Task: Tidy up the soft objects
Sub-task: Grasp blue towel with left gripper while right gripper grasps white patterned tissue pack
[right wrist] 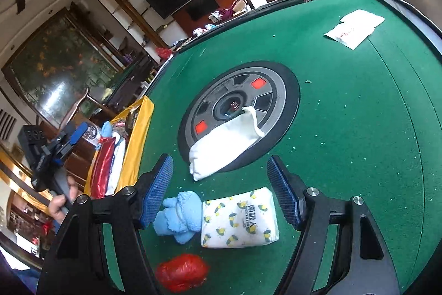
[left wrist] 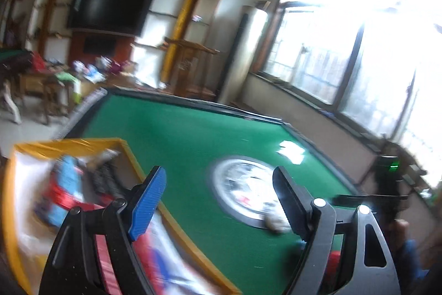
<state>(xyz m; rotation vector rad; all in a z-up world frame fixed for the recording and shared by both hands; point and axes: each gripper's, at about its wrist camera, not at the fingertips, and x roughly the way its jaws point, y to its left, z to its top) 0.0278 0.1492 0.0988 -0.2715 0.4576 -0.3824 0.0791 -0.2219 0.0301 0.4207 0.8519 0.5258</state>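
On the desk (right wrist: 345,129) lie one white pouch (right wrist: 221,148), one blue cloth (right wrist: 178,216) and one tissue pack (right wrist: 239,217). One red bundle (right wrist: 181,271) sits at six o'clock, one white packet (right wrist: 353,28) at one.

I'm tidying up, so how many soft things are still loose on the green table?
4: a white pouch on the centre dial, a blue cloth beside a lemon-print tissue pack, and a red bag nearest the camera. More may be hidden.
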